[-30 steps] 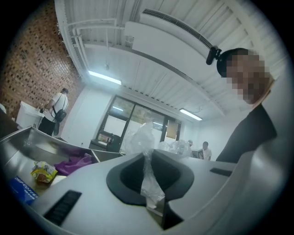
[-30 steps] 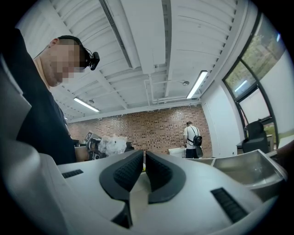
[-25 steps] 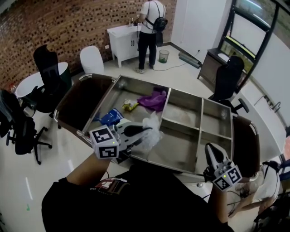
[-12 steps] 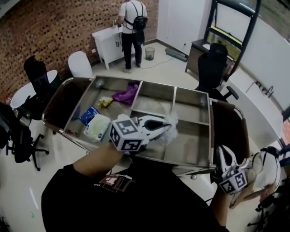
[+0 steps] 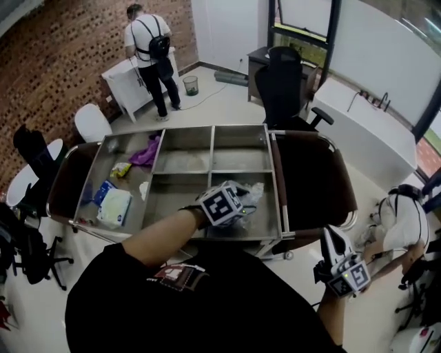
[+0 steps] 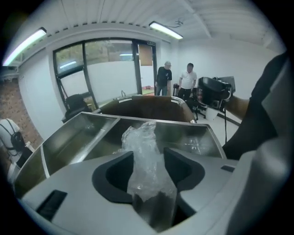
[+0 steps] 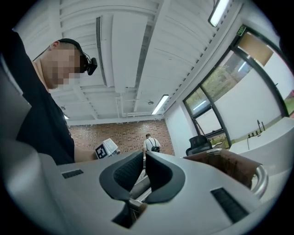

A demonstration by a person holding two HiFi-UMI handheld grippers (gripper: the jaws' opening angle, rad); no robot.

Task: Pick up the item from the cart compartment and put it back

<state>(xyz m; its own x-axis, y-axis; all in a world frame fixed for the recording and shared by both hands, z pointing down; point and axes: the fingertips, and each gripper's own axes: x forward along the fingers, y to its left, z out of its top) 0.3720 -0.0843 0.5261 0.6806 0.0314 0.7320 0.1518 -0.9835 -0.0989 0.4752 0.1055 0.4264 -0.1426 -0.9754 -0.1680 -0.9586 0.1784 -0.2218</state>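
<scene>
The left gripper (image 6: 148, 153) pinches a crumpled clear plastic bag (image 6: 142, 134) just above the cart compartment (image 6: 198, 140) ahead of it. It should lower until the bag rests on the steel floor before spreading. The right gripper (image 7: 143, 170), pressed together and empty, hangs well aside.

Lower end of the plastic bag (image 6: 143, 140) hides inside left claw (image 6: 148, 159).

Office space: black swivel chair (image 5: 282, 79) at 12 o'clock, brick wall (image 5: 58, 58) at 10 o'clock, glazed partition (image 5: 303, 17) at 1 o'clock.
</scene>
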